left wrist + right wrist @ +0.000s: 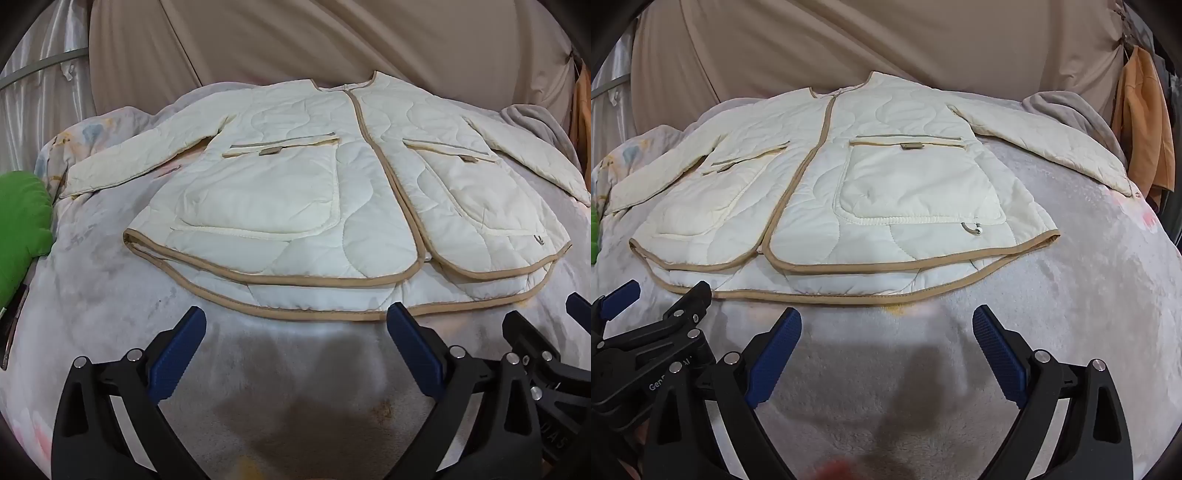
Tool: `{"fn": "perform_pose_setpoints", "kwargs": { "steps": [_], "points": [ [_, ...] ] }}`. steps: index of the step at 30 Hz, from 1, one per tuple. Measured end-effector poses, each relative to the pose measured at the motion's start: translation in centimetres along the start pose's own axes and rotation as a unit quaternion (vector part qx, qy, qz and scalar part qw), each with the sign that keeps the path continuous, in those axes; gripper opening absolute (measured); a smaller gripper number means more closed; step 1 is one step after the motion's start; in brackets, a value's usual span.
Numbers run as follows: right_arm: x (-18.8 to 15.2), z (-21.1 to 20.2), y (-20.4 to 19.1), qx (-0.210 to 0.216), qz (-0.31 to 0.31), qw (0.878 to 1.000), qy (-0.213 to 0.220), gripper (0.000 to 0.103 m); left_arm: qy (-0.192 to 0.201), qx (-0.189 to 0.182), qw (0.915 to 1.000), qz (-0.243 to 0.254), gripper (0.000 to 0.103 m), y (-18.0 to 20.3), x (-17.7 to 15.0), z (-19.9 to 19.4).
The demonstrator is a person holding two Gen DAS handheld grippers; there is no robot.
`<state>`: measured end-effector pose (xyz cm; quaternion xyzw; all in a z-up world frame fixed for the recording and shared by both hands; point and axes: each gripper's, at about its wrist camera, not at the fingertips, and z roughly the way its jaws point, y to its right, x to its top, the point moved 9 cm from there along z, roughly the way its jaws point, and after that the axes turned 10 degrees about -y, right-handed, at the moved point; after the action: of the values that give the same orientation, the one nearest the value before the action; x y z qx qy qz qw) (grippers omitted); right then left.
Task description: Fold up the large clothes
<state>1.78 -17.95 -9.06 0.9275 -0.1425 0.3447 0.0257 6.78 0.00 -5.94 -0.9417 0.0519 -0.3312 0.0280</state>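
Jacket (332, 192) (831, 192): cream, quilted, tan piping. Lies flat, face up, on the blanket (110, 288) (1071, 295), front closed, both sleeves spread out to the sides, collar at the far end. Two big patch pockets on the front. Back hem shows below the front hem.

Left gripper (295, 332) (653, 295): just short of the jacket hem, over bare blanket, fingers spread wide, holding nothing.

Right gripper (886, 328) (546, 314): also just short of the hem, beside the left one, fingers spread wide, holding nothing.

Green cushion (22, 229) off the jacket's left-hand sleeve. Grey cloth (1067, 107) behind the other sleeve. Orange garment (1145, 122) hangs beyond that. Beige drape (332, 44) behind the collar.
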Motion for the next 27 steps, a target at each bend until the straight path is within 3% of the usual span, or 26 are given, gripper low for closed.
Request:
{"fn": "perform_pose_setpoints", "kwargs": {
  "steps": [27],
  "points": [
    [-0.09,-0.12,-0.16,-0.011,-0.006,1.000,0.001,0.092,-0.001,0.003,1.0000,0.002,0.093,-0.03,0.00,0.01]
  ]
}}
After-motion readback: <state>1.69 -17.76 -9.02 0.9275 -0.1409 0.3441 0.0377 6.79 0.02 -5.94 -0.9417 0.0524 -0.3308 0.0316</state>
